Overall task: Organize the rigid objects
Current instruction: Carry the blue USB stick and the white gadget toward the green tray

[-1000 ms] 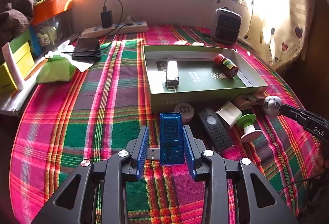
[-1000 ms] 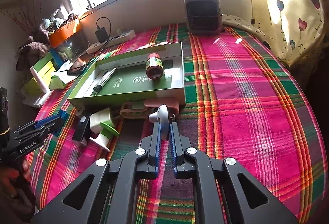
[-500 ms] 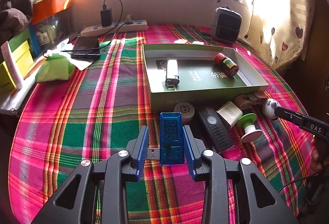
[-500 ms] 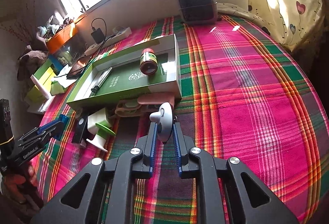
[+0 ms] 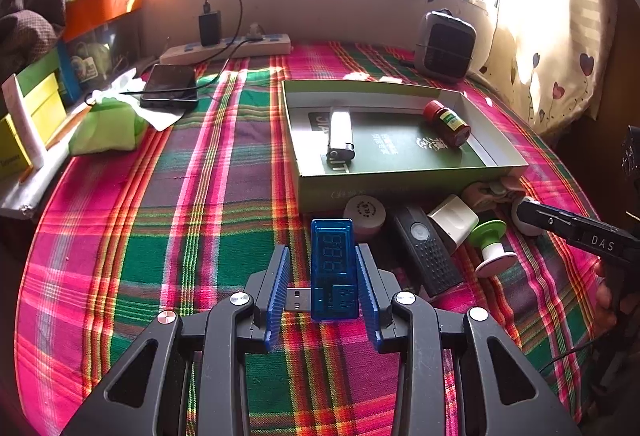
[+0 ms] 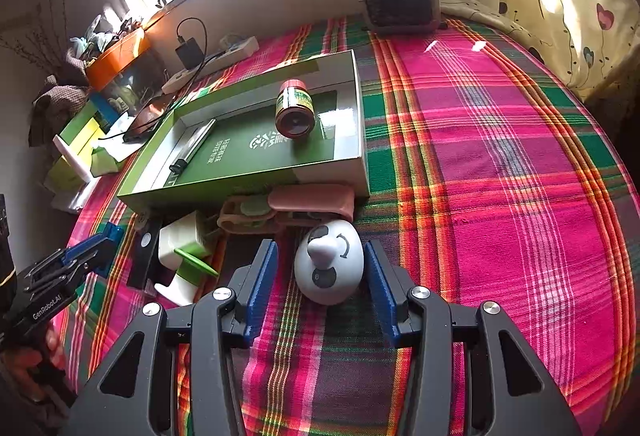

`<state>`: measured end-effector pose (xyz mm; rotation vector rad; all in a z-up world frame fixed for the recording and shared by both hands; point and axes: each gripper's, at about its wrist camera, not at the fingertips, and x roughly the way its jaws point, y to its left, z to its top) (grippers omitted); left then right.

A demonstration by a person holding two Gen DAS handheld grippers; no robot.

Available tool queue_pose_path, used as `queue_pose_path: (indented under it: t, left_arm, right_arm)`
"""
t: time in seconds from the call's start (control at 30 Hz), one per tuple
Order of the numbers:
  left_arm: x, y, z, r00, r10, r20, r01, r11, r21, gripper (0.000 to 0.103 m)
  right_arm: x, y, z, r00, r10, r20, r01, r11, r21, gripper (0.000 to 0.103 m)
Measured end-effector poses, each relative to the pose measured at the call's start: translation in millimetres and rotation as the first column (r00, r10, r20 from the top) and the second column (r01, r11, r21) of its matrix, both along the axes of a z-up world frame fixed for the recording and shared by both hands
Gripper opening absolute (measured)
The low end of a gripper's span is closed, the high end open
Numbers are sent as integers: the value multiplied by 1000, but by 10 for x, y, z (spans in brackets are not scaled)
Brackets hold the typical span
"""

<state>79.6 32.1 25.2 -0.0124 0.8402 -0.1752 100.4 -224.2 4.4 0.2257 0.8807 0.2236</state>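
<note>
Faintly, "DAS" on right gripper (image 5: 600, 242)

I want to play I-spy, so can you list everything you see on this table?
tablecloth: one, pink-green plaid, under everything
box: one, green, middle
lighter: one, white, inside box
bottle: one, red-capped, lying inside box
round tin: one, pale, before box
remote: one, black, before box
case: one, pink, against box front
panda toy: one, white, on cloth
phone: one, black, far left
power strip: one, white, by wall
heater: one, grey, far corner
USB meter: one, blue, in left gripper
left gripper: one, black-blue, shut on USB meter
right gripper: one, black-blue, jaws opening around panda toy, pads clear of it
</note>
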Motion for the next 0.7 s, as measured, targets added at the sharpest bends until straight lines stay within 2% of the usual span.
queue_pose_path:
  t: [0.1,0.17,0.33,0.47,0.7]
  left_arm:
    - [-1,-2,1,1000,0,0,0,1000,0,32]
    - [-4,-5,2,1000,-1,1,1,1000,0,32]
    - [-6,-6,8,1000,-1,1,1,1000,0,32]
    - [-8,-1,8,1000,-1,3,1,1000,0,32]
    - [-26,5,133,1000,-2,22,2,1000,-1,32]
  right_arm:
    - [5,-4,2,1000,-5,0,5,1000,-9,44]
    - [-6,9,1,1000,-13,6,13,999,-44,35]
    - [-17,-5,3,1000,-12,8,12,999,-35,34]
    - [-51,-11,46,1000,-11,28,12,1000,-28,28]
    - [-86,-31,67,999,-20,31,21,1000,-21,28]
